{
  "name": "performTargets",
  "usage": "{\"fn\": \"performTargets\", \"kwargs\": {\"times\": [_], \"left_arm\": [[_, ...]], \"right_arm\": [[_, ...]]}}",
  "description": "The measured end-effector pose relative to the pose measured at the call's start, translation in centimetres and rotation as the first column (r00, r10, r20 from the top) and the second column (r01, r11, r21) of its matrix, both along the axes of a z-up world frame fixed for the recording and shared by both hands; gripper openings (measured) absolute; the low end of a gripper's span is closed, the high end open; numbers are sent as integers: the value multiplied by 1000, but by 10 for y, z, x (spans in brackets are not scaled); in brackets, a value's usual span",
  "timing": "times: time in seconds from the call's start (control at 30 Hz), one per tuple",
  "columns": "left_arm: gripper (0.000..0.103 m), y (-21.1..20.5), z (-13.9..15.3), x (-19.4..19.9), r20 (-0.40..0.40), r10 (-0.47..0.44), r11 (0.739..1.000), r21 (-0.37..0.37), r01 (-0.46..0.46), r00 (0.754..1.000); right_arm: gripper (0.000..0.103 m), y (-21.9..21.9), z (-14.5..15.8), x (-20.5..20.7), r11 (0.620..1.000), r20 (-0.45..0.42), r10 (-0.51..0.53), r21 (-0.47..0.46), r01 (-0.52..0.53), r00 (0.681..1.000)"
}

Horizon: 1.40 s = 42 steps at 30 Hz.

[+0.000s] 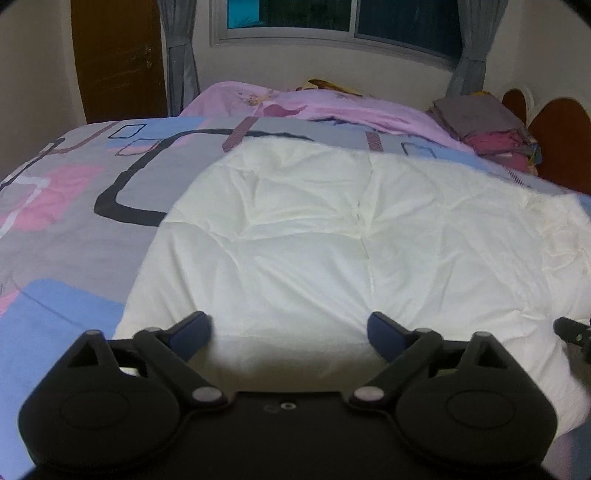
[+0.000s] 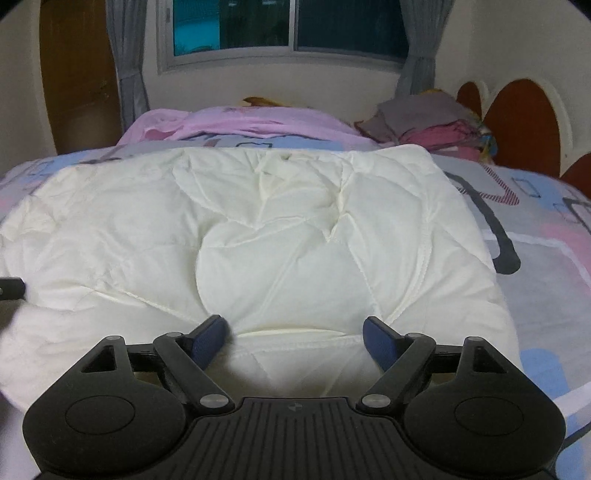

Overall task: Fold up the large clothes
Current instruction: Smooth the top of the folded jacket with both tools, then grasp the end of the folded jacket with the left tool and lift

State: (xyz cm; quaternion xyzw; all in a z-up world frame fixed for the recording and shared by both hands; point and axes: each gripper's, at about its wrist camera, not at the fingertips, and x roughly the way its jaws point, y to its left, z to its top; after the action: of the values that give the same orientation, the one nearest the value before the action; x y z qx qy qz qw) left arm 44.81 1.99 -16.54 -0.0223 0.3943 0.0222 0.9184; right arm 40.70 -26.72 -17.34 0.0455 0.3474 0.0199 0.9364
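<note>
Lying already folded into a thick block on the bed (image 1: pixel 66 206), the white quilted comforter (image 1: pixel 332 229) looked partly done. Left claw (image 1: pixel 290 330) and right claw (image 2: pixel 295 334) hung spread, gripping nothing; further folds probably remained.

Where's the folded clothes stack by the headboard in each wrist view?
Left wrist: clothes stack at upper right, on the far bed corner, right of the white quilt.
Right wrist: clothes stack at upper right, nearer center, beyond the white quilt.
Shared landmark: window, top of both.

Counted: one white quilt (image 2: pixel 258 229), one patterned bedsheet (image 1: pixel 66 206), one pink blanket (image 1: pixel 295 103), two curtains (image 2: pixel 127 70), possibly one clothes pile (image 2: pixel 432 118).
</note>
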Motion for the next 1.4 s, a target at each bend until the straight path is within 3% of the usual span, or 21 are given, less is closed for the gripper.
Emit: {"fn": "performTargets", "kwargs": {"times": [0.17,0.27,0.4,0.57,0.7,0.87,1.03,1.2,1.3,1.4], "left_arm": [[93,10,7,8,47,6,1000,-8,-6,999],[93,16,-4,23,29,28,1000,3,-28,999],[96,16,-16,29,14,11,1000,25,-11,1000],[94,27,-1,22,6,14,999,-35,-14,1000],[96,43,9,4,-24,44,991,-127,-46,999],[100,66,14,-30,-93,106,968,-218,-124,990],[100,95,5,-58,-200,184,907,-344,-245,962],[100,108,-20,-68,-268,207,813,-488,-318,941],[101,113,-34,-62,-263,239,750,-561,-350,935],[102,116,-40,-53,-224,270,704,-618,-351,937]], "right_arm": [[81,-27,18,-1,994,89,-111,-11,112,990],[81,-38,3,8,985,47,-161,-55,163,986],[81,-41,-11,16,984,-24,-153,-95,150,988],[81,-32,16,6,987,29,-153,-43,154,988],[81,-4,37,4,996,79,-76,-28,79,994],[81,35,42,7,1000,80,14,-13,-13,997],[81,60,39,14,999,67,49,9,-49,997],[81,75,40,21,997,76,74,-1,-74,994],[81,79,38,27,997,78,71,-3,-71,994],[81,79,35,33,998,79,62,-14,-61,995]]}}
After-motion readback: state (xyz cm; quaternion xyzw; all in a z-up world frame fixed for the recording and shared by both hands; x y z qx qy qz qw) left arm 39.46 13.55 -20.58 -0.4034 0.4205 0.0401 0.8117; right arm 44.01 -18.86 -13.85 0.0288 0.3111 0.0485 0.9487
